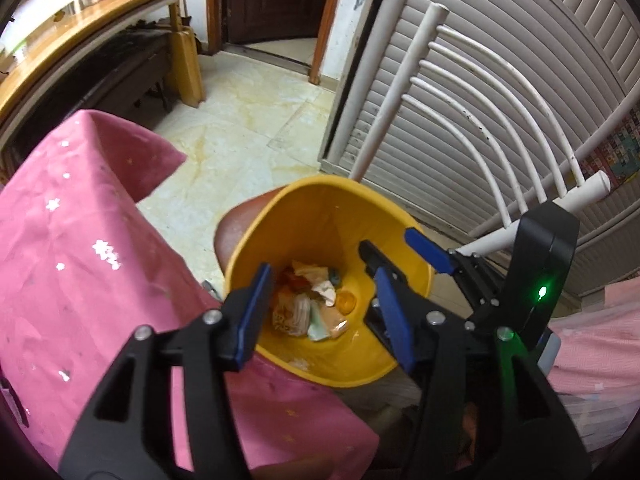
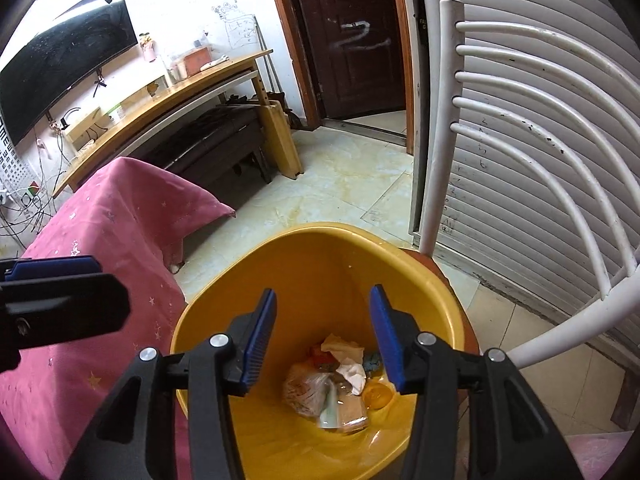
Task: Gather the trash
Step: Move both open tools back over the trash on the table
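Crumpled trash (image 2: 336, 380) heaped at the bottom of the yellow bin (image 2: 320, 240): a thin plastic bag, wadded paper or tissue, a flat wrapper, a small orange round piece. Likely light, soft and crushable throughout; film probably slippery, so best pinched at a bunched fold or knot rather than on a smooth face. Bin itself probably stiff plastic, light, smooth-walled; best taken at the rim, one pad inside and one outside. Appears to rest on a brown chair seat (image 1: 236, 228), beside the corner of the pink-clothed bench (image 1: 80, 216) and in front of the white slatted chair back (image 2: 540, 128).

Left tongs (image 1: 320, 312) aimed steeply down over the near rim, blue pads spread, nothing between them. Right tongs (image 2: 322, 336) also spread and empty, tilted down into the bin's mouth from the near side, just beside the left pair. No pad touching trash or bin wall, as far as visible.

Pale tiled floor (image 1: 256, 120) beyond, dark door (image 2: 356, 40) behind.
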A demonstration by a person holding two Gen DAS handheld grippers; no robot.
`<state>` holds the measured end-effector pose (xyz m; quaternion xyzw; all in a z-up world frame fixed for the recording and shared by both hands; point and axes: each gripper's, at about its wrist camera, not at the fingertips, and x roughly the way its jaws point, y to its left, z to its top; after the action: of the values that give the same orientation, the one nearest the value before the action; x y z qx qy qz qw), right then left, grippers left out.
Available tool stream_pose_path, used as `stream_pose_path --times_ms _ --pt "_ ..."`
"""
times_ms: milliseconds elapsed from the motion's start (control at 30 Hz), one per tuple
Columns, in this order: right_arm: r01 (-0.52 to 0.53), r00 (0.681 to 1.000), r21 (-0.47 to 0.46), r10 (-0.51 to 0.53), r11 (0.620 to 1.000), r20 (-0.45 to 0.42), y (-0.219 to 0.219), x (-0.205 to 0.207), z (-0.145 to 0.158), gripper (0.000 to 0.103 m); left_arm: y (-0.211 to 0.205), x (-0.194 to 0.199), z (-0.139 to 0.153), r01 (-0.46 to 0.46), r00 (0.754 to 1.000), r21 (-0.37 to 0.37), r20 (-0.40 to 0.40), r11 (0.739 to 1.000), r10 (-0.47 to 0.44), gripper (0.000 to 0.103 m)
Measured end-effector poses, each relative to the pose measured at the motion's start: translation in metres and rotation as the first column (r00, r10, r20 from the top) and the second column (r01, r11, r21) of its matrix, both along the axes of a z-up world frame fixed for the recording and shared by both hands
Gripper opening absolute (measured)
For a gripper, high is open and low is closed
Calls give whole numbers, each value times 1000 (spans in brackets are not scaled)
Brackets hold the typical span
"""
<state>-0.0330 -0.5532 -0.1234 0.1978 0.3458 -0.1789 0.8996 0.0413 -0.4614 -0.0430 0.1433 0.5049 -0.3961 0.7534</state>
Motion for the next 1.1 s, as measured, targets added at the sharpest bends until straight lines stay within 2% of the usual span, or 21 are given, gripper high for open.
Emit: stream_pose_path --times_ms 200,400,500,600,767,900,933,1000,1100 --pt "-22 999 6 22 1000 28 6 1 4 44 23 0 7 -50 996 2 68 999 49 51" --pt "-46 993 -15 47 999 108 24 -4 23 46 69 4 24 -130 987 -54 93 990 134 52" --pt "-60 986 -48 66 997 152 39 -6 38 54 101 6 33 -183 974 -87 118 979 193 62" --pt "-100 976 -64 110 993 186 57 -4 50 59 133 5 39 -236 956 -101 152 966 250 63" --pt "-170 957 -77 183 982 226 89 6 66 61 188 10 49 -334 923 -135 155 933 353 63" --pt "-246 936 -80 258 966 241 120 22 77 63 233 12 57 -424 879 -150 170 893 446 66" --pt "-264 930 -85 277 961 240 128 26 80 63 240 12 58 -439 871 -151 172 886 461 70" --pt "-298 919 -95 312 950 242 146 34 85 63 260 11 60 -476 847 -147 189 867 497 72" --pt "-362 893 -113 379 925 241 177 46 94 63 294 12 62 -528 820 -153 167 835 548 72"
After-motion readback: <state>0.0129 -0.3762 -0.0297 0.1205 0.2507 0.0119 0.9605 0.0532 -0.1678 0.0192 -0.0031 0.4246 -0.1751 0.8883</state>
